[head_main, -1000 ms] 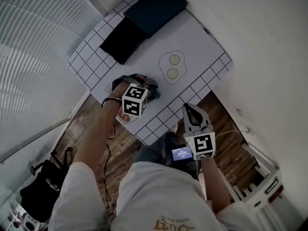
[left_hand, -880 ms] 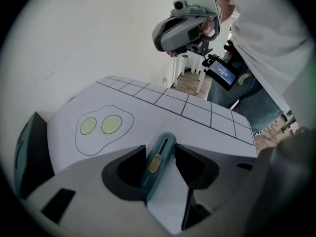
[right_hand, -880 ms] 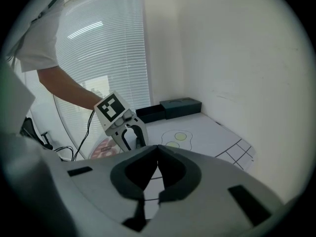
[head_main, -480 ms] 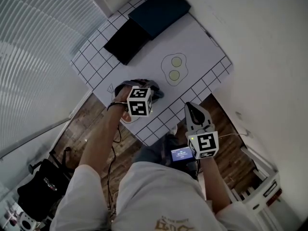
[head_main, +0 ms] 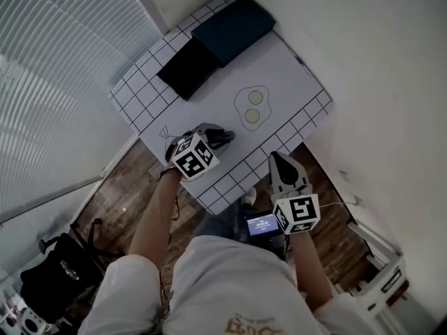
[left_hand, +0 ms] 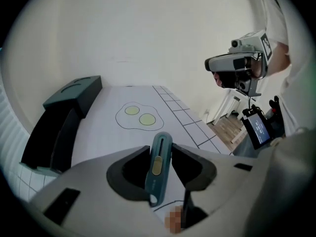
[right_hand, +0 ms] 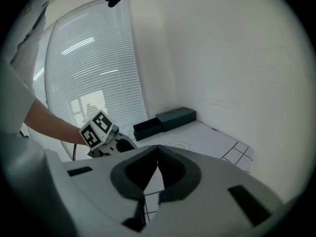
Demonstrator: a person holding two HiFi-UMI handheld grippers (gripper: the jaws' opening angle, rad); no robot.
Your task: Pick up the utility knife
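The utility knife (left_hand: 159, 164) is teal with a yellow-green slider. It stands between the pads of my left gripper (left_hand: 161, 149), whose jaws are closing on it; both pads press its sides. It hangs just above the white mat (left_hand: 108, 132). In the head view the left gripper (head_main: 215, 137) is over the mat's near edge, and the knife's tip (head_main: 226, 136) shows past its jaws. My right gripper (head_main: 278, 160) hovers off the mat's near right corner, shut with nothing in it; its pads (right_hand: 170, 169) meet at the tips.
The white mat (head_main: 279, 68) has a grid border and a fried-egg drawing (head_main: 250, 107). A dark teal box (head_main: 230, 21) and a black box (head_main: 188, 67) lie at its far end. A small lit screen (head_main: 264, 223) sits at my waist, over wooden floor.
My left gripper has rolled, so its marker cube shows a different face, and has risen a little from the mat's near edge. The right gripper has lifted slightly.
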